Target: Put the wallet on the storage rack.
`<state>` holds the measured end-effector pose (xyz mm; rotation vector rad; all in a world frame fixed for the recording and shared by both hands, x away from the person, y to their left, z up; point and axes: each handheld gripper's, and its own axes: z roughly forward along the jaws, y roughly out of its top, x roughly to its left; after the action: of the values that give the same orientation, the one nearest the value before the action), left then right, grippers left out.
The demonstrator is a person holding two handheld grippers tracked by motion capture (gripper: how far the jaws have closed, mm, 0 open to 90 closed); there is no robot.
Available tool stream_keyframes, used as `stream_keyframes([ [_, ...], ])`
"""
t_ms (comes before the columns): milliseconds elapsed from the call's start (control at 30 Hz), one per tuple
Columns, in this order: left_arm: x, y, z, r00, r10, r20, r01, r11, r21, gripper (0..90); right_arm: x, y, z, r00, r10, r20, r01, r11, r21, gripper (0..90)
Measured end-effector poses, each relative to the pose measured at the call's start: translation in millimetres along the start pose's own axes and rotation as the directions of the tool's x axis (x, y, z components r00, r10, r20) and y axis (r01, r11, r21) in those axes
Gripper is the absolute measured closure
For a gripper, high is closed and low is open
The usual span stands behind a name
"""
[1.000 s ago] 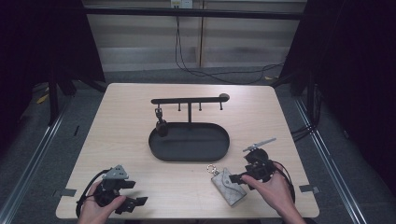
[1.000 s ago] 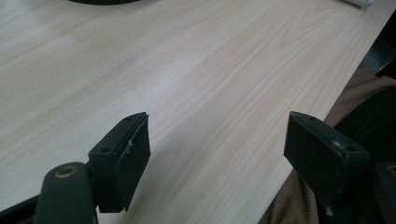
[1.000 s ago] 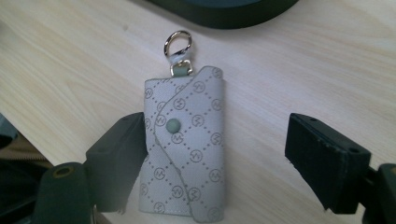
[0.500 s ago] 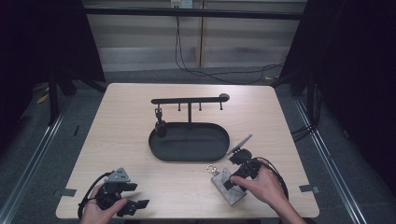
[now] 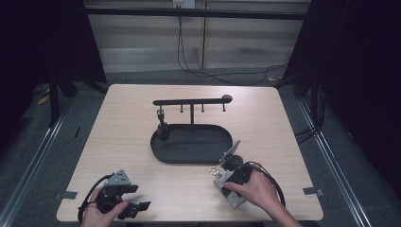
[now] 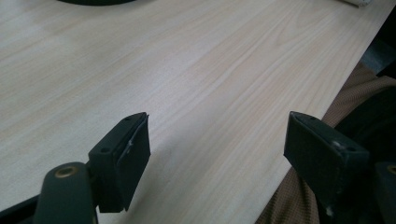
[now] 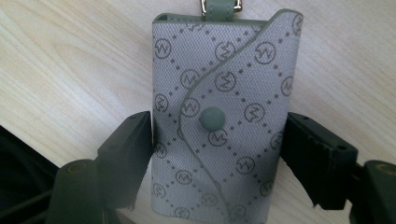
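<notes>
A grey monogram key pouch with a round snap lies flat on the wooden table, its metal ring toward the tray. My right gripper is open, one jaw on each side of the pouch, close to its edges. From above, that right gripper sits over the pouch in a hand at the table's front right. My left gripper rests at the front left, open. Between the left gripper's jaws there is just bare wood.
A black oval tray sits mid-table. Behind it stands a black bar with hooks, and a small dark item hangs from its left hook. The table's front edge and brown clothing lie just beyond the left gripper.
The right hand has brought its gripper left from beside the pouch to over it, jaws now straddling it. The left gripper has drifted slightly nearer the front edge.
</notes>
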<state>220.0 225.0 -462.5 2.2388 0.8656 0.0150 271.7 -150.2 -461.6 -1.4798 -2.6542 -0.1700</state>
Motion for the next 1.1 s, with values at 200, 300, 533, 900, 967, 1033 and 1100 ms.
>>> stream_keyframes([
  [200, 0.9, -0.2, -0.9, 1.0, -0.006, 0.001, 0.006, 1.0, -0.003, 22.5, 3.8, 0.2, 2.8, 0.9997, -0.006, 0.024, 0.006, 1.0, 0.009, 24.3],
  [300, 1.9, -0.6, -1.4, 0.9998, -0.012, -0.015, 0.013, 0.9999, 0.003, 22.6, 5.3, -0.1, 4.9, 0.9993, -0.014, 0.034, 0.014, 1.0, 0.015, 24.0],
  [533, 2.5, -0.8, -1.0, 0.9998, -0.014, -0.016, 0.014, 0.9999, 0.004, 22.6, 9.9, 0.9, 9.7, 0.9985, -0.019, 0.051, 0.018, 0.999, 0.027, 24.9],
  [900, 4.0, -1.3, -0.4, 0.9998, -0.013, -0.015, 0.013, 0.9998, 0.014, 22.6, 10.3, 2.2, 6.7, 0.9981, -0.036, 0.05, 0.035, 0.999, 0.028, 31.6],
  [967, 3.9, -1.2, -0.3, 0.9998, -0.012, -0.014, 0.012, 0.9998, 0.014, 22.6, 9.8, 2.6, 5.4, 0.9981, -0.043, 0.044, 0.042, 0.999, 0.029, 32.5],
  [1033, 4.0, -1.4, -0.5, 0.9998, -0.013, -0.016, 0.013, 0.9999, 0.009, 22.6, 10.0, 3.1, 4.7, 0.9983, -0.047, 0.034, 0.046, 0.998, 0.032, 32.7],
  [1100, 4.1, -1.5, -0.5, 0.9998, -0.015, -0.016, 0.015, 0.9999, 0.008, 22.6, 10.6, 3.6, 2.9, 0.9982, -0.051, 0.033, 0.05, 0.998, 0.03, 32.8],
])
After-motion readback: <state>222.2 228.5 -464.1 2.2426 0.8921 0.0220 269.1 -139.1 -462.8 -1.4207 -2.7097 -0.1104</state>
